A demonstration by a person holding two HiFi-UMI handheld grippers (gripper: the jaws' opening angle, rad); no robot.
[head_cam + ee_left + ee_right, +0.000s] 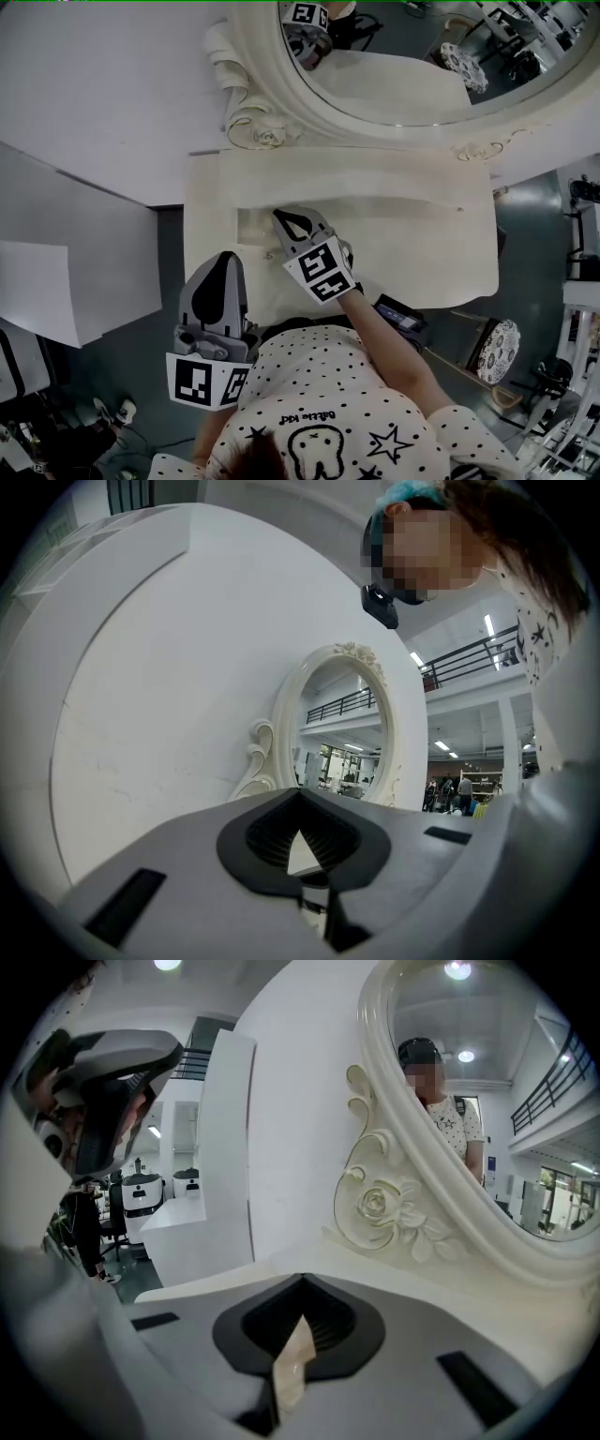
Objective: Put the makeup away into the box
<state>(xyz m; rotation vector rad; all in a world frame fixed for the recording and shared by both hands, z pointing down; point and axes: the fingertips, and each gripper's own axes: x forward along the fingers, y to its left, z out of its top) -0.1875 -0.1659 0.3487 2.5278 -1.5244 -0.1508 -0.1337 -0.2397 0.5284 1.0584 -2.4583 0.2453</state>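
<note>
No makeup item shows plainly in any view. In the head view my right gripper (pixel 279 216) reaches over the cream dressing table (pixel 422 244), its tips beside a shallow rectangular recess (pixel 253 227) in the tabletop. Its jaws are shut, and in the right gripper view (pixel 302 1282) only a thin cream sliver shows in the slit between them; nothing is visibly held. My left gripper (pixel 228 256) hovers off the table's front left corner, held level. In the left gripper view (pixel 300 795) its jaws meet at the tips with nothing between them.
An ornate oval mirror (pixel 394 112) with a carved rose scroll (pixel 380 1206) stands at the back of the table. A dark flat object (pixel 403 316) lies by the front edge near my right forearm. White partitions (pixel 84 94) stand to the left.
</note>
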